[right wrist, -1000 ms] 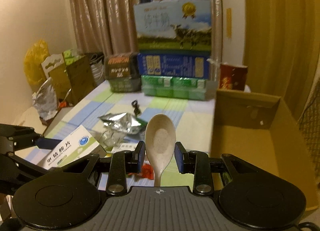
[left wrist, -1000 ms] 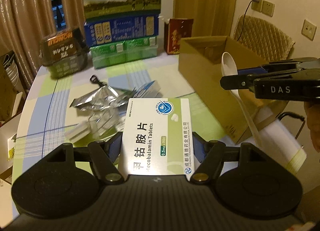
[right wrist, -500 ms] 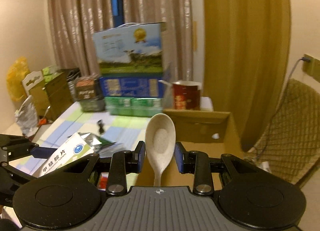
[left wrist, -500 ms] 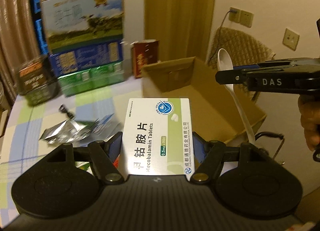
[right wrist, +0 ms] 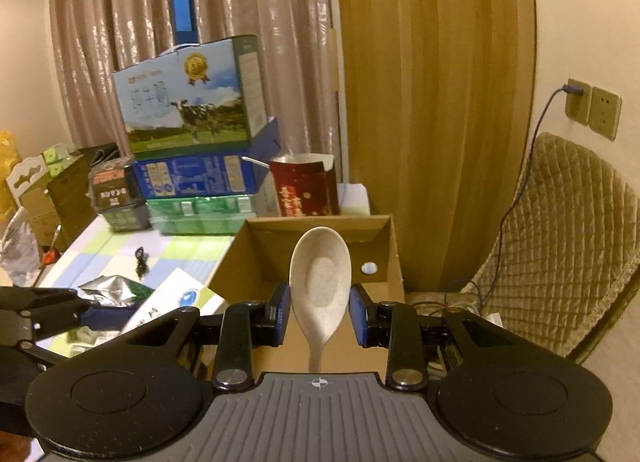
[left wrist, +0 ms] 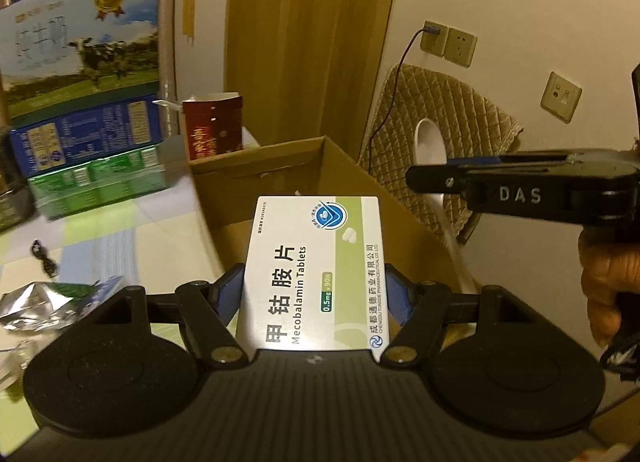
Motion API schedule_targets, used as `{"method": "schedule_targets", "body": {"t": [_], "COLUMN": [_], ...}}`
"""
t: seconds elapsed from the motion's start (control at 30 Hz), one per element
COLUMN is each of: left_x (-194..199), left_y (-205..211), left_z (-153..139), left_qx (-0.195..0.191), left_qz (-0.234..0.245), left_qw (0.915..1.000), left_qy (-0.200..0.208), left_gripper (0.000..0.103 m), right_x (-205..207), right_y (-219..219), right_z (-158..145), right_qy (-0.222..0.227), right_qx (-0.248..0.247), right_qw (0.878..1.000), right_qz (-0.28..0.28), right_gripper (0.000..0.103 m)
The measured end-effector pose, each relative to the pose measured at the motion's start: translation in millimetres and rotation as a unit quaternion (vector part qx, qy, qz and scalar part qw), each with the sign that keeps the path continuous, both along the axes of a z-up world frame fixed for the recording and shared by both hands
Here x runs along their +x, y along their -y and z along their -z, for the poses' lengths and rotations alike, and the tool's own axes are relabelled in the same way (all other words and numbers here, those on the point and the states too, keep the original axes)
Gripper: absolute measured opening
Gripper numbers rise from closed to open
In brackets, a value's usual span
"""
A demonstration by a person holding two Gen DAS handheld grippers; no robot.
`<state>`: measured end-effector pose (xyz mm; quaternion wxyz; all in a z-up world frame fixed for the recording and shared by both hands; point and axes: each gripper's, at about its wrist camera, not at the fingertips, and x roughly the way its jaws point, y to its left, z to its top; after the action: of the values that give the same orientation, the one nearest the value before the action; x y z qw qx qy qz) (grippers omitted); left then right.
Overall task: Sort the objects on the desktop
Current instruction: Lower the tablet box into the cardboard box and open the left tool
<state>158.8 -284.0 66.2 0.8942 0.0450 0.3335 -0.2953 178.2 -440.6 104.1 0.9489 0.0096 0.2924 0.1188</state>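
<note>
Left gripper [left wrist: 316,294]: clamped on Mecobalamin tablet box [left wrist: 314,274], held at the near edge of the cardboard box [left wrist: 280,170].
Right gripper [right wrist: 319,312]: clamped on beige spoon [right wrist: 320,282], over the box opening.
Done: both items lifted, at the box.
Outstanding: neither released; foil pouch [left wrist: 36,302] and black cable [right wrist: 140,262] remain on the table [right wrist: 120,250].
Box contents: not visible.

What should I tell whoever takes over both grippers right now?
Left claw: shut on the Mecobalamin tablet box, held over the near edge of the open cardboard box.
Right claw: shut on the beige spoon, bowl up, in front of the same cardboard box.
Done: both items picked up and carried to the box.
Left: release both inside, then sort the foil packet and black clip lying on the checked tablecloth.
</note>
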Motion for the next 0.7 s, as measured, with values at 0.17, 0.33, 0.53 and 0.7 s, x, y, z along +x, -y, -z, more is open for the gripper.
{"method": "schedule_targets", "body": {"t": [0.17, 0.33, 0.53, 0.7], "left_x": [12, 21, 25, 25], "left_y": [18, 29, 27, 19], "left_z": [15, 30, 38, 35], "left_qx": [-0.002, 0.004, 0.012, 0.016], "left_qz": [0.009, 0.014, 0.014, 0.004], "left_qw": [0.9999, 0.9997, 0.9995, 0.9996], "left_qy": [-0.009, -0.019, -0.027, -0.021], "left_gripper": [0.067, 0.067, 0.066, 0.066], "right_x": [13, 20, 21, 23], "right_y": [8, 12, 13, 12], "right_z": [15, 27, 39, 44], "right_qy": [-0.011, -0.021, -0.033, -0.039], "right_qx": [-0.001, -0.002, -0.005, -0.004], "right_qw": [1.000, 1.000, 0.999, 0.999], "right_qz": [0.008, 0.013, 0.012, 0.012], "right_gripper": [0.029, 0.029, 0.029, 0.029]}}
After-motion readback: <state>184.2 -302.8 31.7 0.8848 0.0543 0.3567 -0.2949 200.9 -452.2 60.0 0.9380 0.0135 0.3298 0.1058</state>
